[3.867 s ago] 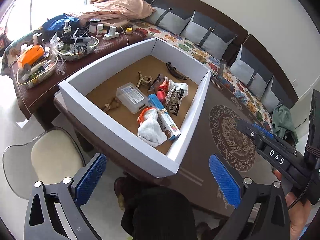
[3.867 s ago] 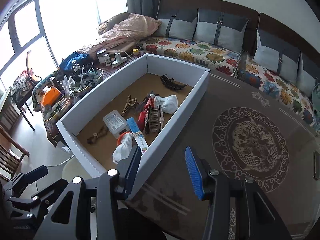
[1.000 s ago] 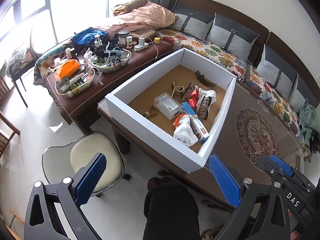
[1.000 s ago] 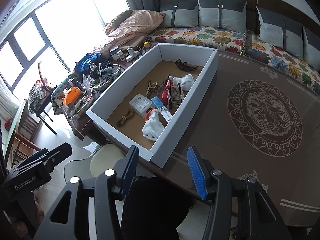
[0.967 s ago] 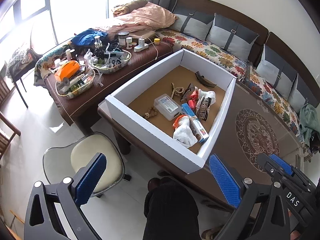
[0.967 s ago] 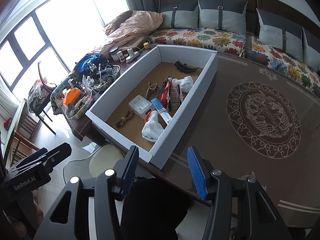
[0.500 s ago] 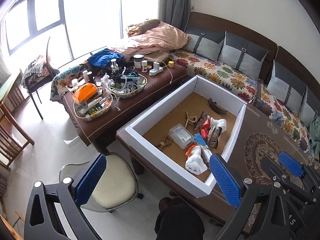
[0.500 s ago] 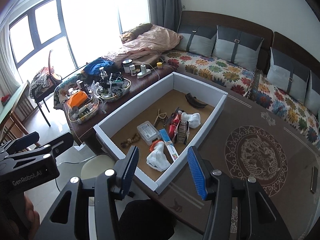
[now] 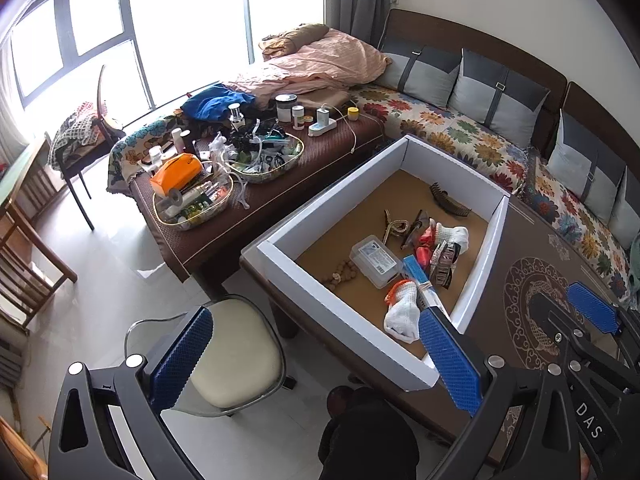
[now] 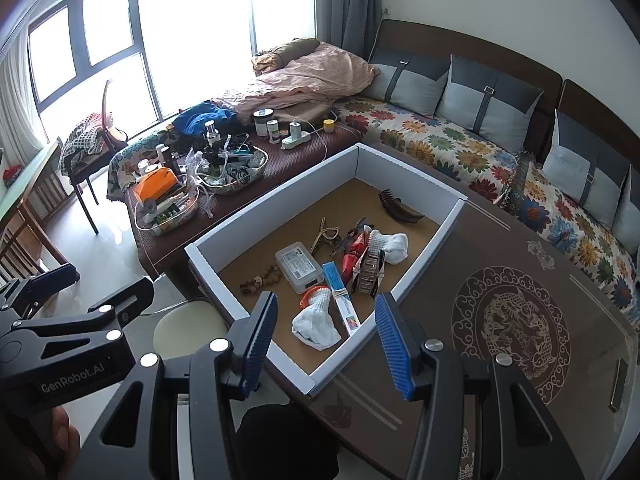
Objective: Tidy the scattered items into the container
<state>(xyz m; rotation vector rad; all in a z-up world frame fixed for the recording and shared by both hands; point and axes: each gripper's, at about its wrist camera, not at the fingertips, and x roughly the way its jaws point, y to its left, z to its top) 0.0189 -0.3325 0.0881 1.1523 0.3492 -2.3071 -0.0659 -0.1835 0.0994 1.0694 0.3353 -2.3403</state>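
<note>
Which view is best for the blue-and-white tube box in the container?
Right wrist: the blue-and-white tube box lies fully visible, end to end. In the left wrist view its near end is hidden behind the left gripper's blue pad.

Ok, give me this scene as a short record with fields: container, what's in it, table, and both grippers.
container: white box, open top, on dark table
contents: clear plastic case, two white socks, blue tube, bead string, dark comb, clips
table beside box: no loose items seen
left gripper: open, empty
right gripper: open, empty
</note>
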